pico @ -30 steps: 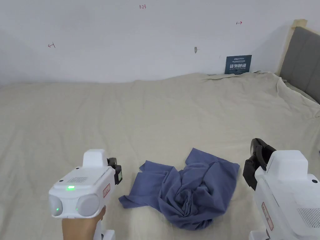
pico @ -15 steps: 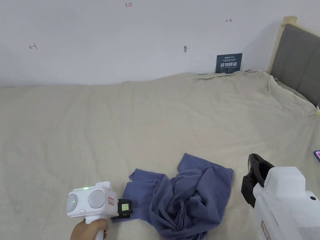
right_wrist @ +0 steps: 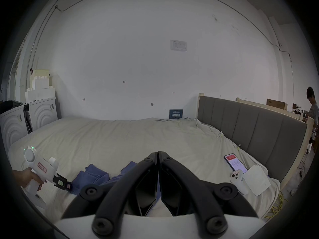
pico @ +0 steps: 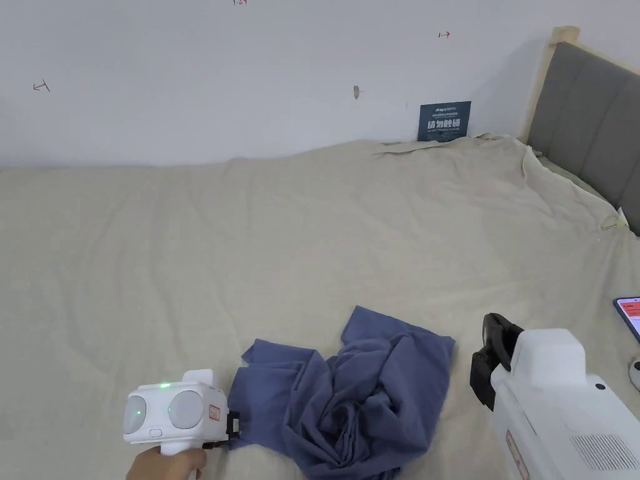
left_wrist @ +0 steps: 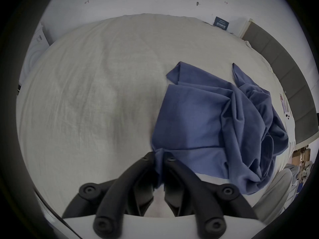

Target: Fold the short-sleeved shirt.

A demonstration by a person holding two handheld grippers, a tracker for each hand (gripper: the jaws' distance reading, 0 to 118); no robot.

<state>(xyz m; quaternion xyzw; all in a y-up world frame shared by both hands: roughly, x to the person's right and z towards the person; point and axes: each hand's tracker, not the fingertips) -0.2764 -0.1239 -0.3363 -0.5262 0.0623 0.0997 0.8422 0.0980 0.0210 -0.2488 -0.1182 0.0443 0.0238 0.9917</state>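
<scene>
A blue short-sleeved shirt lies crumpled on the beige bed sheet near the front edge. My left gripper is at the shirt's near-left corner. In the left gripper view its jaws are pinched on a fold of the shirt's edge, left gripper shut on the cloth. My right gripper hovers just right of the shirt, above the sheet. In the right gripper view its jaws meet with nothing between them, right gripper shut, and the shirt lies below and to the left.
A phone lies on the sheet at the far right, beside a white device and a paper. A grey headboard bounds the right side. White appliances stand left of the bed. A person stands far right.
My left gripper turned, dropped to the sheet and closed on the shirt's near-left corner. The right gripper held roughly in place. The head camera shifted right and down.
</scene>
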